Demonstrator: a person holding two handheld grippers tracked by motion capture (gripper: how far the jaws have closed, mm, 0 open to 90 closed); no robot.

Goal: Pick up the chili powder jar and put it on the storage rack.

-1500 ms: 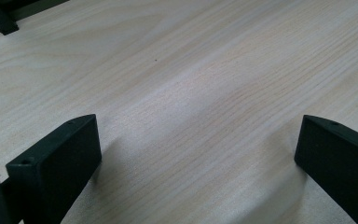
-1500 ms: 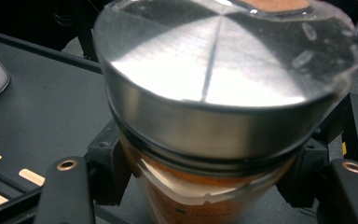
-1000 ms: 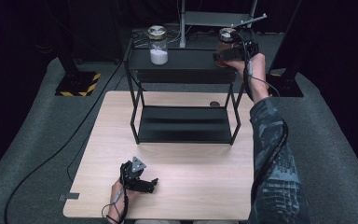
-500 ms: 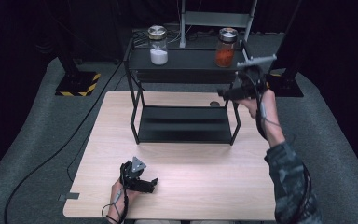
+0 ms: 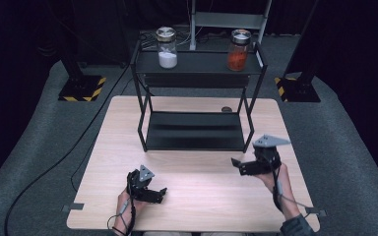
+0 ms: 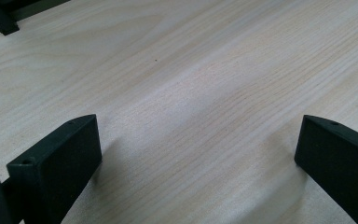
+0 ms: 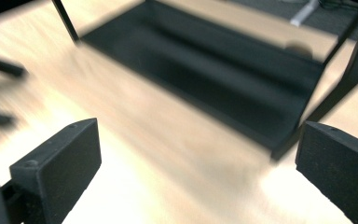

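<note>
Both jars stand on the top shelf of the black rack (image 5: 197,64): the jar of orange powder (image 5: 238,50) at its right end, the jar of white powder (image 5: 167,47) toward its left, well apart from each other and both upright with lids on. The right tool (image 5: 242,166) hovers low over the surface (image 5: 197,206) near the rack's front right leg, jaws wide and empty; its own view is blurred, showing the lower shelf (image 7: 223,74) ahead. The left tool (image 5: 156,194) rests on the surface near the front edge, jaws also wide with nothing but bare wood grain between them. The work in hand looks finished or between steps, so the sound thing for the right tool is to settle onto the surface beside the rack without clipping the leg, keeping its jaws apart and its cable clear of the frame.
</note>
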